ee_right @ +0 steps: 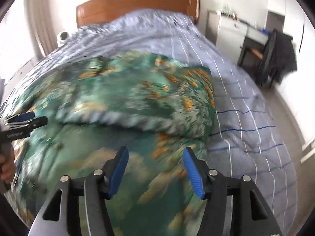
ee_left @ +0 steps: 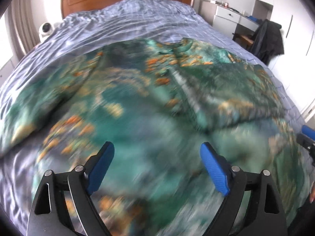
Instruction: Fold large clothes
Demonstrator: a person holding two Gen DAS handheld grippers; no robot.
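Green patterned garment (ee_left: 157, 90) spread on bed (ee_left: 137, 19), one part folded over on top. Left gripper (ee_left: 157, 153) wide open, holding nothing. Right gripper (ee_right: 155, 157) partly open above fabric, also holding nothing.

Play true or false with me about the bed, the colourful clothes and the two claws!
1. The green and orange garment lies on the bed. True.
2. The left claw pinches the cloth. False: its jaws stand open with nothing between them.
3. The headboard is brown wood. True.
4. The right claw is shut tight. False: it is open, above the garment.
5. The dark jacket lies on the bed. False: it hangs beside the desk.
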